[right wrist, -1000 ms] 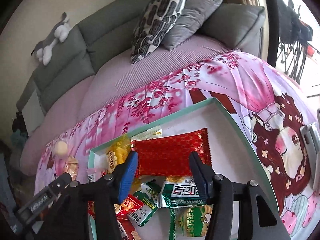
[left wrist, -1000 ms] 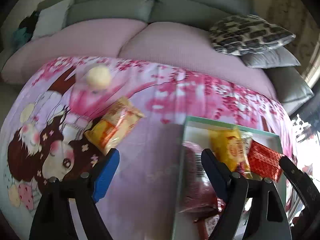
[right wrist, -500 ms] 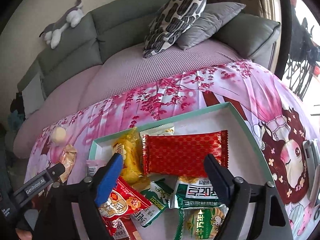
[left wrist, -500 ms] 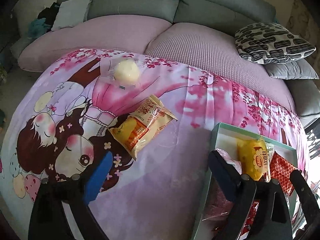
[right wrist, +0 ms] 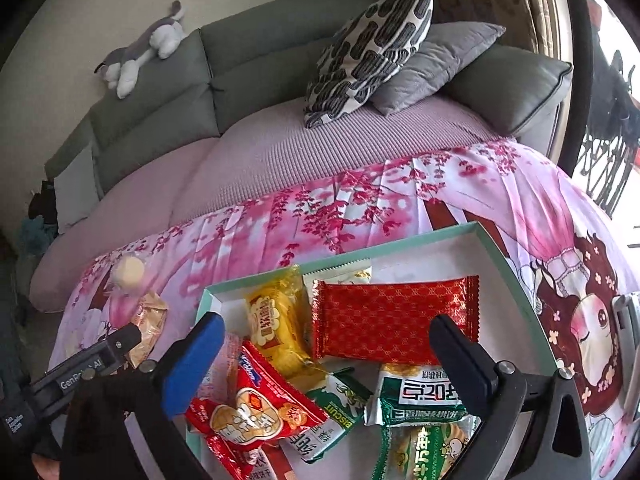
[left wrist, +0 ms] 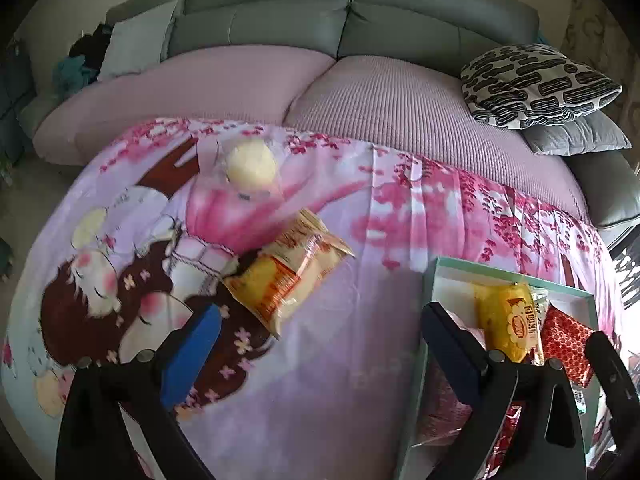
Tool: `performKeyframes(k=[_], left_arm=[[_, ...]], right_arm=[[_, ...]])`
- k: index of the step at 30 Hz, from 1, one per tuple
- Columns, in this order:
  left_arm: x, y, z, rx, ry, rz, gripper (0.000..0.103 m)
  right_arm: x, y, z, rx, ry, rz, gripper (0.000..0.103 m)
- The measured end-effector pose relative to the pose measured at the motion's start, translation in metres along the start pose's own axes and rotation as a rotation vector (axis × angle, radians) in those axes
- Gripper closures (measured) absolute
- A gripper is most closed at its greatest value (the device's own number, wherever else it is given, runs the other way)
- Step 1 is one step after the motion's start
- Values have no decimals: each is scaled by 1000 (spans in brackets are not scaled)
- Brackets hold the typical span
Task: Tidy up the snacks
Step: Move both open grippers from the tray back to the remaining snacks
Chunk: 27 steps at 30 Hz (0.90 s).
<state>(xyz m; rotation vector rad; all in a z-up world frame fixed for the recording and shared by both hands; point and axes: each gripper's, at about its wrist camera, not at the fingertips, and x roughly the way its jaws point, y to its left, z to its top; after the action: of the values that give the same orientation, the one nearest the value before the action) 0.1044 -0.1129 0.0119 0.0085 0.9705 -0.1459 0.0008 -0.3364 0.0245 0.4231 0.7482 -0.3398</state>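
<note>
A teal-rimmed white box (right wrist: 516, 280) on the printed cloth holds several snack packets: a red patterned one (right wrist: 392, 320), a yellow one (right wrist: 272, 320), a red-and-white one (right wrist: 248, 412) and green biscuit packs (right wrist: 420, 392). My right gripper (right wrist: 326, 344) hovers over them with its jaws opening and nothing pressed between them. My left gripper (left wrist: 320, 344) hangs over bare cloth, jaws opening and empty, its right finger over the box's left edge (left wrist: 508, 276). An orange-yellow packet (left wrist: 288, 276) lies ahead of it. A cream bun (left wrist: 250, 164) in a clear wrapper lies farther back.
A grey sofa (left wrist: 340, 28) with a pink seat cover runs along the back, with patterned and grey cushions (left wrist: 536, 84) at its right. A plush toy (right wrist: 144, 52) lies on the backrest. The left gripper's body (right wrist: 92, 360) shows at the left of the right wrist view.
Both grippers' jaws have spread wider. The left view has swung away from the box toward the orange-yellow packet. The right gripper has drawn back from the red packet, which stays lying in the box.
</note>
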Motion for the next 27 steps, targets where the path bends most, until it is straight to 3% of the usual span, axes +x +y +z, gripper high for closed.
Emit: performKeyframes(k=[7,15,22,27], left_arm=[[-3,17,10,33,-28,72,3],[9,41,14,58,8,136,3],[19,56,19,40,38,105,3],[25,74,26,14,37,140,3]], right_arm=[[-4,25,0,-53,-24,29,0],[10,54,-12,-97,37,86,0],[15,77,-19,-136,54,107,0],[16,93,-19,-147,45,131,0]])
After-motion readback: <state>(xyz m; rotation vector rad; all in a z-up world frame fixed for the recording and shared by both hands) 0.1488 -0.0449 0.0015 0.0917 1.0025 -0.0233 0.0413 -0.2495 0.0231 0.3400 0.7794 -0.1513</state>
